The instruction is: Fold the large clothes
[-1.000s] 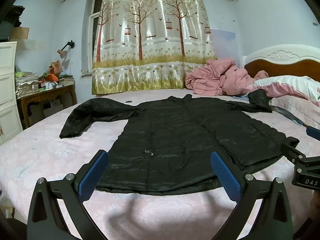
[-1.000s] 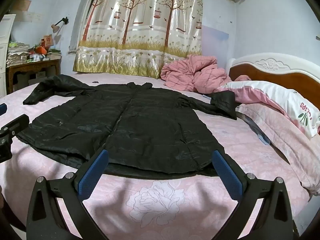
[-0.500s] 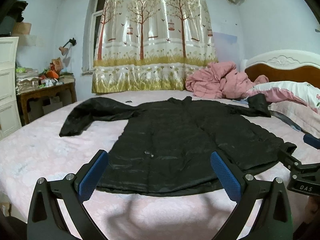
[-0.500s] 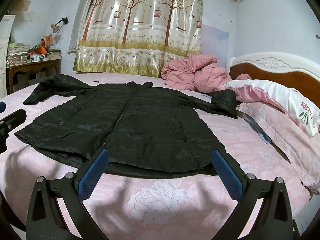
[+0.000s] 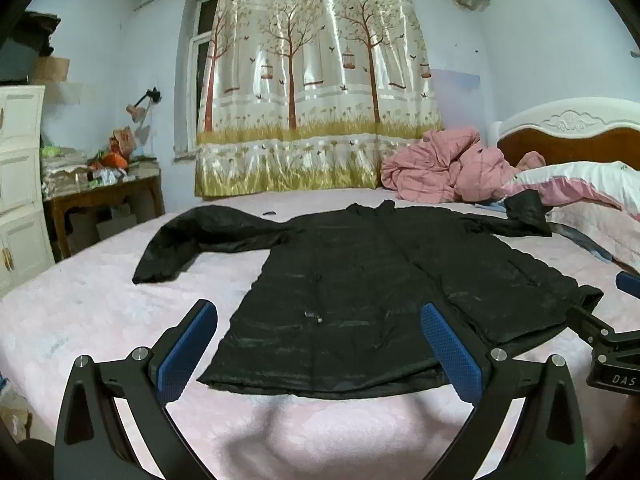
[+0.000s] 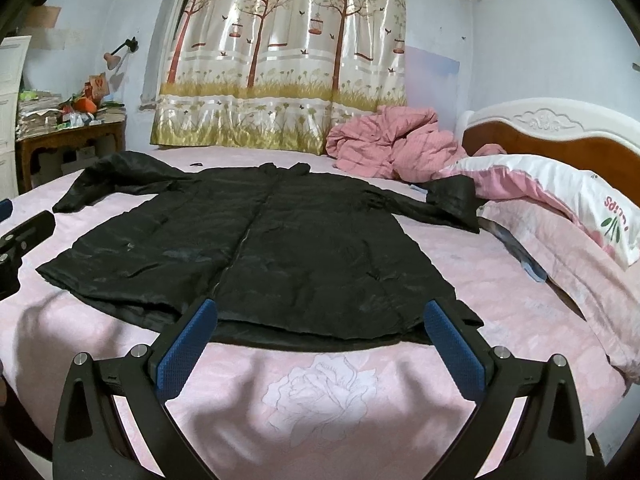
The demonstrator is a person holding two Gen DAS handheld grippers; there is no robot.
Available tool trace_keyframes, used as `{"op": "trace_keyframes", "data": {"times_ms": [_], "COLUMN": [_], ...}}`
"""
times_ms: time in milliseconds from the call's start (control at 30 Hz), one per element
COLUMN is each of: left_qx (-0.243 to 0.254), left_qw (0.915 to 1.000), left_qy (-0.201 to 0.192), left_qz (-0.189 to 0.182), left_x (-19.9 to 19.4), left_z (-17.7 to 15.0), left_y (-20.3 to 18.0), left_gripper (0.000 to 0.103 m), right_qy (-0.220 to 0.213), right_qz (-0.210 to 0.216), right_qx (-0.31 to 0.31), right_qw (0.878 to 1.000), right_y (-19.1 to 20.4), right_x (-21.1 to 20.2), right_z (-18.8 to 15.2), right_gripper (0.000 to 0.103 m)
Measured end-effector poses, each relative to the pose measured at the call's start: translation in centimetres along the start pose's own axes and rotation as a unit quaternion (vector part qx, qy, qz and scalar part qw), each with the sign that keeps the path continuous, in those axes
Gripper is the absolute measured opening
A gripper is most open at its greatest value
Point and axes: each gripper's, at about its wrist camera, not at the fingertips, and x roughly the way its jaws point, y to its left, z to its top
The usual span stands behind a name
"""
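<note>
OBJECT: long black shiny padded coat [image 5: 360,280] lies flat, front up, sleeves spread, on your pink floral bedsheet [image 6: 328,396] | LEFT: left gripper [image 5: 320,348] spread wide, empty, above the hem's left half, not touching | RIGHT: right gripper [image 6: 320,344] spread wide, empty, just short of the hem's right half.

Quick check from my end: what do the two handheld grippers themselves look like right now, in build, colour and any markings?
Both look alike: the left gripper and the right gripper have matte black angular frames with triangular cut-outs, silver round bolt heads on the finger arms, and two fingers faced with blue dimpled pads. In the left wrist view the right gripper's black body carries white letters "DAS". No cables or sleeves are visible.
</note>
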Motion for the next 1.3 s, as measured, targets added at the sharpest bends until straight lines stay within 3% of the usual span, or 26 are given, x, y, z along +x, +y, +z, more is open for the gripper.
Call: {"op": "trace_keyframes", "data": {"times_ms": [400,1300], "left_qx": [-0.009,-0.003], "left_qw": [0.9999,0.9999], "left_qy": [0.005,0.013], "left_qz": [-0.012,-0.007], "left_x": [-0.4,-0.2], "left_z": [0.9,0.5], "left_y": [-0.3,-0.5], "left_gripper": [0.103,0.103], "right_qy": [0.005,0.000], "right_qz": [-0.022,-0.027], "right_qx": [0.001,0.021], "right_qw": [1.000,0.999], "right_y": [0.1,-0.9], "right_x": [0.5,-0.2], "right_z": [0.1,0.7], "right_gripper": [0.103,0.103]}}
